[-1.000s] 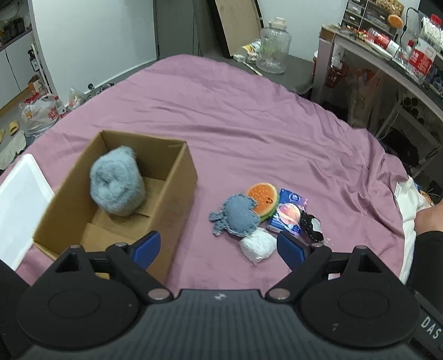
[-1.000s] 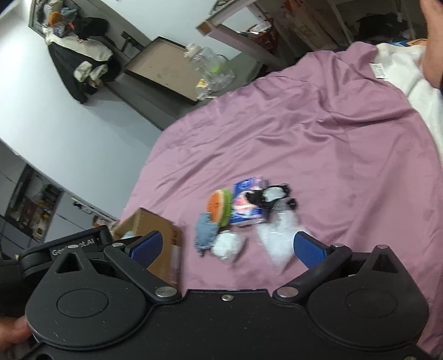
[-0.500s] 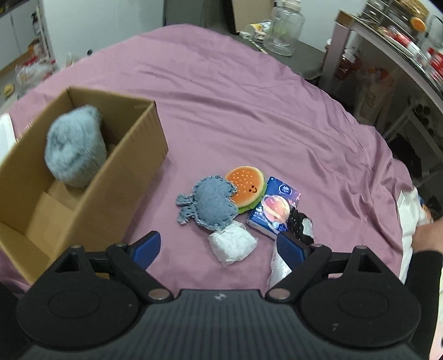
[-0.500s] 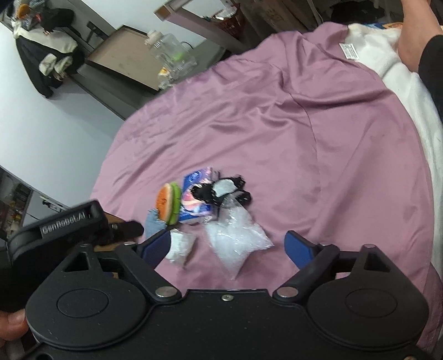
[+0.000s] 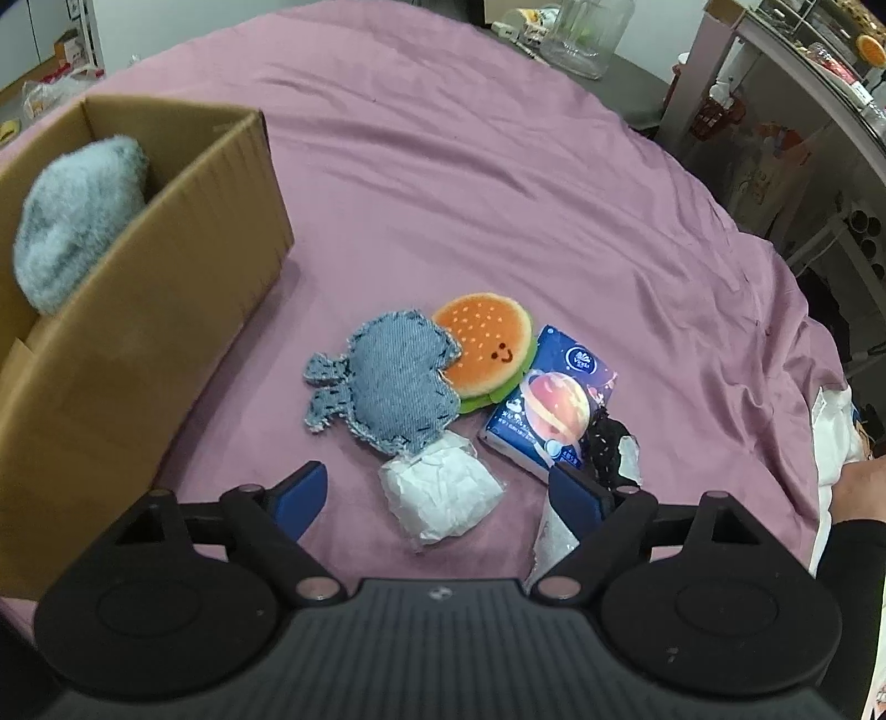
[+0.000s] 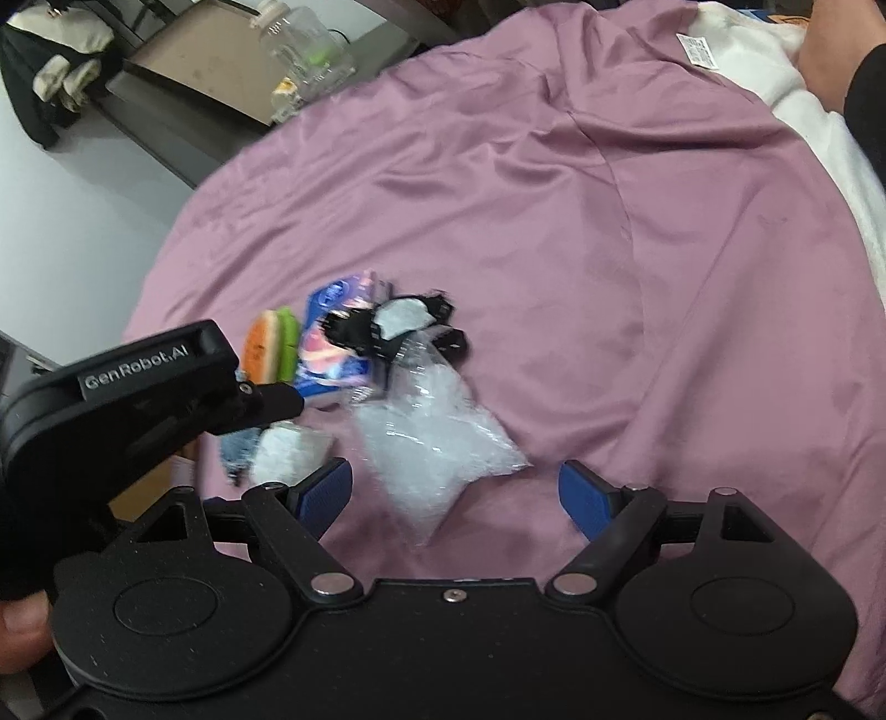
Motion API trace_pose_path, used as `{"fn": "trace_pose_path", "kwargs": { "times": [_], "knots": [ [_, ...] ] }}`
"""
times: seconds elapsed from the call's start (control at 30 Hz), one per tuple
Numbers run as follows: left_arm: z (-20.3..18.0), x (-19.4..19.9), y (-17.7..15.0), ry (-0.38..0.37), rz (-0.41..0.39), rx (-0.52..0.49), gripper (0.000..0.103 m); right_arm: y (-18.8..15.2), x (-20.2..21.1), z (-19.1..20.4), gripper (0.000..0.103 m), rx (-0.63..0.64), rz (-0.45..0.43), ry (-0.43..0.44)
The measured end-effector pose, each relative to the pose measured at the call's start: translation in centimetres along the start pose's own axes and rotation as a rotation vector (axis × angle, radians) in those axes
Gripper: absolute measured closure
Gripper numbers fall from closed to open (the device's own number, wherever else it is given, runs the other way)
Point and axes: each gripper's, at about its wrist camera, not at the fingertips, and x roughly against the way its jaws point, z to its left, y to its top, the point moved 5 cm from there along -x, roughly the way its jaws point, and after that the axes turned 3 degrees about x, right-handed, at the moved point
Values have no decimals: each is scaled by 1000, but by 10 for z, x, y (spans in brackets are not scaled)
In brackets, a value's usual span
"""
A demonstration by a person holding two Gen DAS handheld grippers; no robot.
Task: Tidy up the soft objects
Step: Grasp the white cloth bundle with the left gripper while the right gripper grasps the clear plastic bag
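A pile of soft things lies on the purple cloth [image 5: 498,166]: a denim plush [image 5: 393,382], a burger plush [image 5: 487,343], a blue tissue pack [image 5: 554,399], a black-and-white fabric piece [image 5: 609,443], a white wrapped wad [image 5: 443,493] and a clear plastic bag [image 6: 437,443]. My left gripper [image 5: 440,498] is open, low over the white wad. My right gripper [image 6: 457,495] is open just before the clear bag. A cardboard box [image 5: 166,266] at the left holds a grey fluffy ball [image 5: 77,221].
The left gripper's body [image 6: 138,399] shows at the left of the right wrist view, over the pile's edge. A person's arm [image 5: 864,498] rests at the right beside white fabric [image 5: 830,421]. A glass jar [image 5: 587,33] and a desk [image 5: 775,83] stand beyond the cloth.
Both grippers have moved down and closer to the pile, staying open. The left one has swung right, away from the box. The right one has closed in on the clear bag.
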Motion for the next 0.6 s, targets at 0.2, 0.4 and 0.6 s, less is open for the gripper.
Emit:
{"fn": "trace_pose_path", "kwargs": {
  "times": [0.2,0.4,0.6],
  "knots": [
    [-3,-20,-4,-12,71,-14,26,0,-6,2,24,27,-13,-25],
    [3,-18,-8,-25,67,-7,51,-1,-1,6,53,60,-28,-46],
    [5,2,-4,-60,41,-19,52,-1,10,4,71,50,-68,-50]
  ]
}}
